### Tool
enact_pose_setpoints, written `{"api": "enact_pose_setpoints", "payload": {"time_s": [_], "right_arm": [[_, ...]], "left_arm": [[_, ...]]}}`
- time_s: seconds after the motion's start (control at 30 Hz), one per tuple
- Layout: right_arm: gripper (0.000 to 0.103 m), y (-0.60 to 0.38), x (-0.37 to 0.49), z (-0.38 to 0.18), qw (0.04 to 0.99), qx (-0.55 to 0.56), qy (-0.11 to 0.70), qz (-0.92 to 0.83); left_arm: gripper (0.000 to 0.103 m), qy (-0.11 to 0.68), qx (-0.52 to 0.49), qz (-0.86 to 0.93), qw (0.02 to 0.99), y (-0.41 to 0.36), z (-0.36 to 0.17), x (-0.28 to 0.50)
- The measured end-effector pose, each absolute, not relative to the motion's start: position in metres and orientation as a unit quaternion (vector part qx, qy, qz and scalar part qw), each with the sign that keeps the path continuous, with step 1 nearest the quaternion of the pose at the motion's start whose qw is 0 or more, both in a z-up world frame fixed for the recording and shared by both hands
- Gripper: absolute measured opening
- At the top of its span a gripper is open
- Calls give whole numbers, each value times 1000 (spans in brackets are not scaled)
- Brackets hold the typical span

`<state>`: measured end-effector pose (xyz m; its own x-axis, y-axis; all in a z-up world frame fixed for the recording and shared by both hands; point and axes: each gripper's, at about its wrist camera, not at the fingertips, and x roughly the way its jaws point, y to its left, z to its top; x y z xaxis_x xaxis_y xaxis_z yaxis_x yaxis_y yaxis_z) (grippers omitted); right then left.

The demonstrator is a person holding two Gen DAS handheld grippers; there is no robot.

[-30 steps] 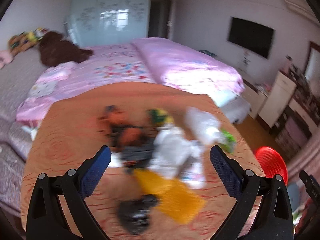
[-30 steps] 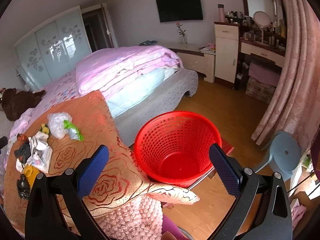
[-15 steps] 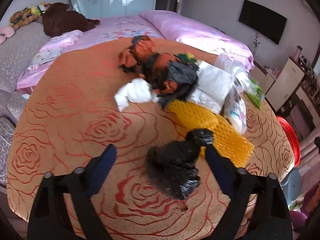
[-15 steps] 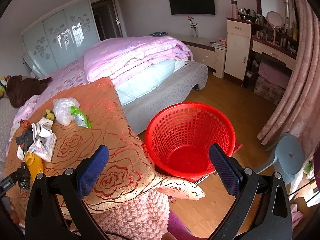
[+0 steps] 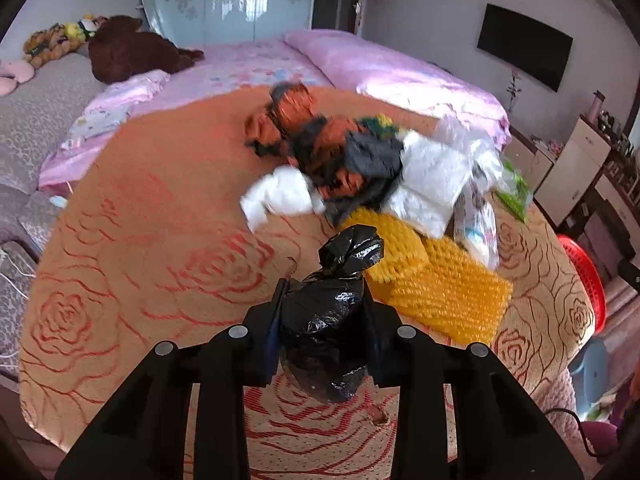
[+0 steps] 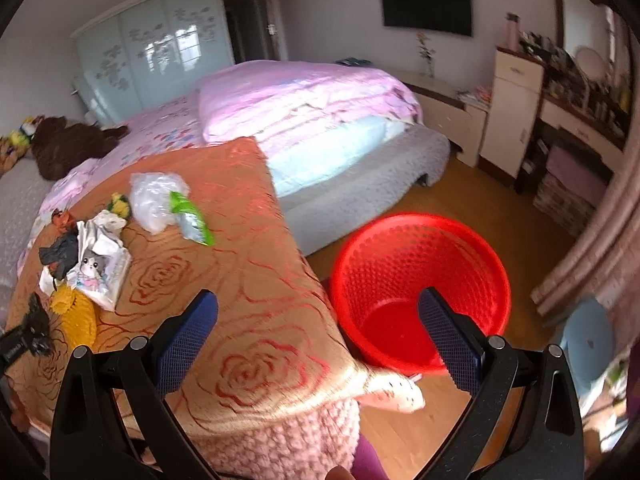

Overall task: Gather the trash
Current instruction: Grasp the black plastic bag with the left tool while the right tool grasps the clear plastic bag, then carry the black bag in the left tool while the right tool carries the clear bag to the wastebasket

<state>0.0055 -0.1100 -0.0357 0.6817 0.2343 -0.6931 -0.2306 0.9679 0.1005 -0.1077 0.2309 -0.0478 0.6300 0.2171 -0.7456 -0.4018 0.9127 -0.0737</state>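
Clamping a knotted black trash bag [image 5: 326,320], the left gripper [image 5: 323,312] has its 2 fingers pressed against the bag's sides, with the knot poking up just ahead of the fingertips. The bag hangs over the orange rose-patterned tablecloth [image 5: 132,280]; whether its bottom touches the cloth is not clear. Just ahead and to the right of this gripper lies a yellow mesh sheet [image 5: 436,280]. Further ahead sits a blurred heap: a white crumpled tissue [image 5: 280,196], a dark grey bag [image 5: 372,160], orange-and-black wrappers [image 5: 292,112] and a white plastic bag [image 5: 436,180]. A green packet [image 5: 514,192] lies at the far right of the heap, near the table edge.

The right gripper [image 6: 318,324] is spread wide and holds nothing. Its left finger hangs over the tablecloth's corner, its right finger over the red mesh basket [image 6: 420,292], which stands on the wooden floor beside the table, ahead and to the right. Far to the left of this gripper, the same heap shows, with a cat-printed white bag [image 6: 100,272], a clear crumpled bag [image 6: 154,200] and the green packet beside it. Beyond the table is a bed with pink bedding [image 6: 304,100].
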Motion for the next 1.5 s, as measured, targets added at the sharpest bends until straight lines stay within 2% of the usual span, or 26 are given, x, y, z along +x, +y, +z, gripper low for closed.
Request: {"api": "enact_pose_setpoints", "payload": {"time_s": [0.33, 0.7, 0.73, 0.77, 0.9, 1.0, 1.5], "right_arm": [[97, -25, 56, -28, 893, -49, 383, 231], [97, 78, 117, -33, 850, -108, 411, 312], [95, 83, 121, -36, 846, -108, 418, 312], [89, 87, 127, -41, 840, -108, 430, 314], [56, 101, 141, -52, 817, -111, 461, 326], [45, 101, 140, -46, 817, -103, 460, 333], [43, 75, 103, 22, 841, -43, 383, 380]], "left_arm": [[31, 350, -112, 208, 907, 241, -14, -108], [31, 351, -115, 215, 904, 250, -17, -102], [31, 352, -116, 216, 904, 251, -18, -102], [31, 352, -116, 216, 903, 252, -19, -101], [31, 354, -118, 218, 902, 255, -22, -100], [31, 355, -118, 218, 901, 256, -23, -98], [31, 331, -114, 226, 909, 248, 0, -97]]}}
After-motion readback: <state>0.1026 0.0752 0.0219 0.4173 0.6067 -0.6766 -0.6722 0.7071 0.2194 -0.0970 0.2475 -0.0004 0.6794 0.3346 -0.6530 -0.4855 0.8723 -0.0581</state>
